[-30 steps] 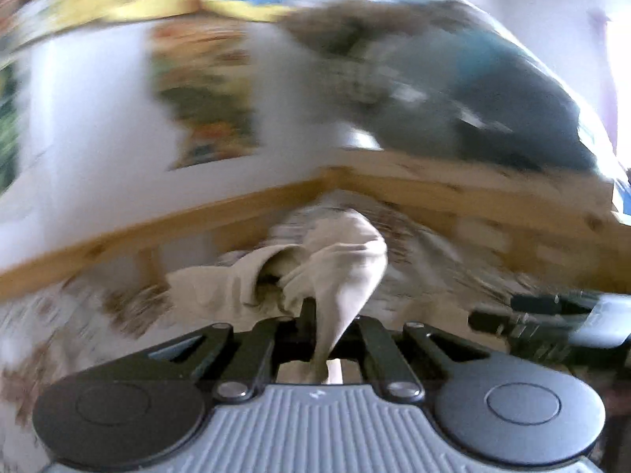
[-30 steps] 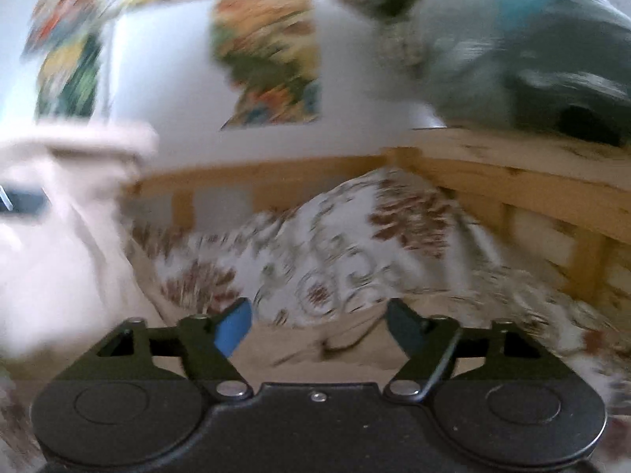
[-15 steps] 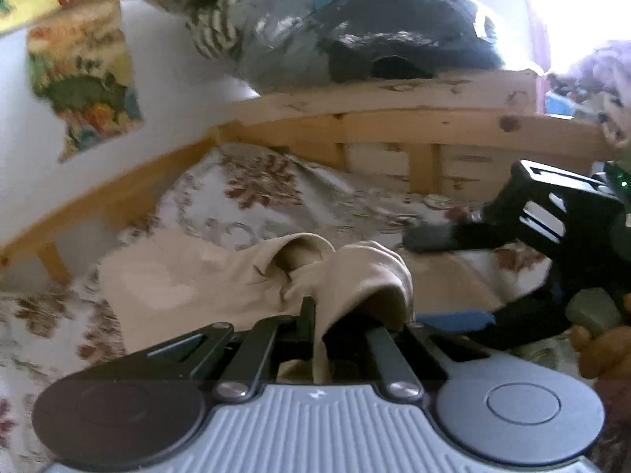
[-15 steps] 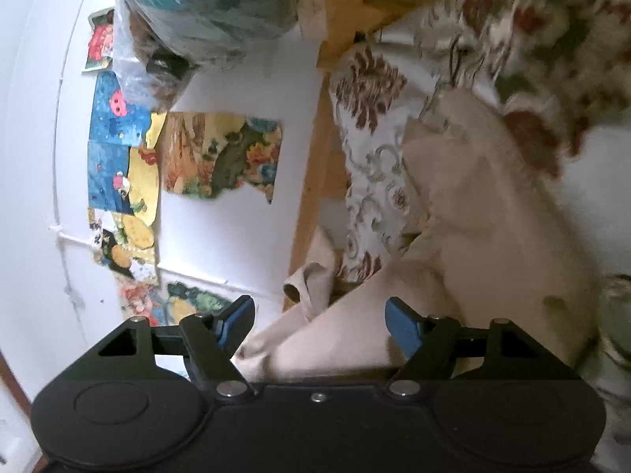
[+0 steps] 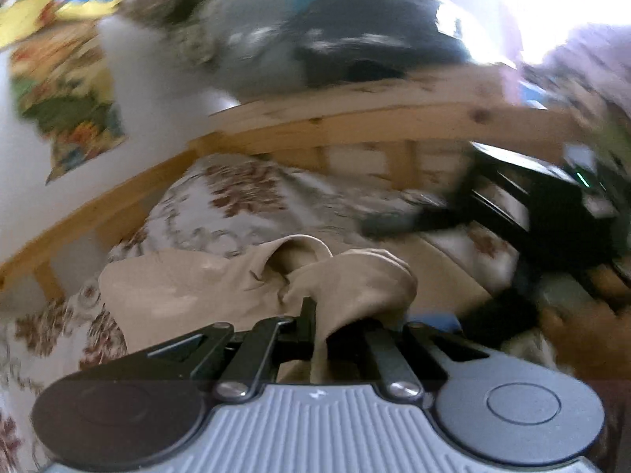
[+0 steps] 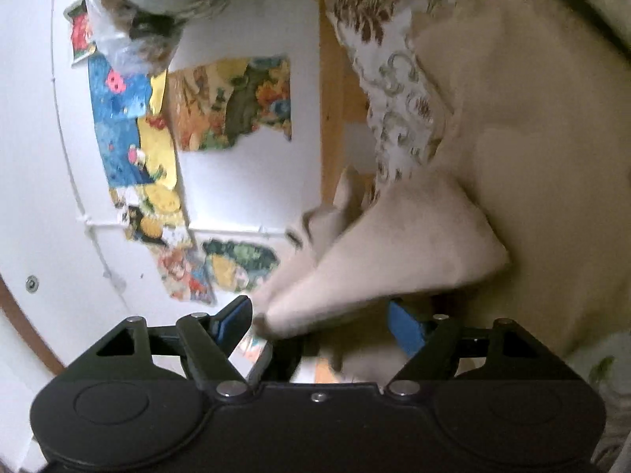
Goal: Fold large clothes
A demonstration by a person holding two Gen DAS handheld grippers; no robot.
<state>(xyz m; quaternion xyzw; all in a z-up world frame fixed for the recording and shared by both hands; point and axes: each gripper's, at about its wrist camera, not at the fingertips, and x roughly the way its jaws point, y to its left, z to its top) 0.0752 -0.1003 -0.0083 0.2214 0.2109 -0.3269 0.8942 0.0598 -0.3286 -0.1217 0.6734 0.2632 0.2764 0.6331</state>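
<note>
A large beige garment (image 5: 185,287) lies spread on a floral bedspread (image 5: 236,205). My left gripper (image 5: 315,315) is shut on a bunched fold of the beige garment and holds it just above the bed. My right gripper (image 6: 319,323) is open, turned on its side, with a raised corner of the beige garment (image 6: 394,260) between its blue-padded fingers (image 6: 404,327). The right gripper also shows in the left wrist view (image 5: 524,213), to the right of the held fold.
A wooden bed frame (image 5: 355,126) runs behind the bedspread, with a bundle of bagged bedding (image 5: 315,39) on top. The white wall (image 6: 236,181) carries colourful posters (image 6: 232,102). A hand (image 5: 583,327) shows at the right.
My right gripper has moved closer to the garment, and its raised corner now sits between the open fingers. My left gripper keeps its hold and has shifted only slightly.
</note>
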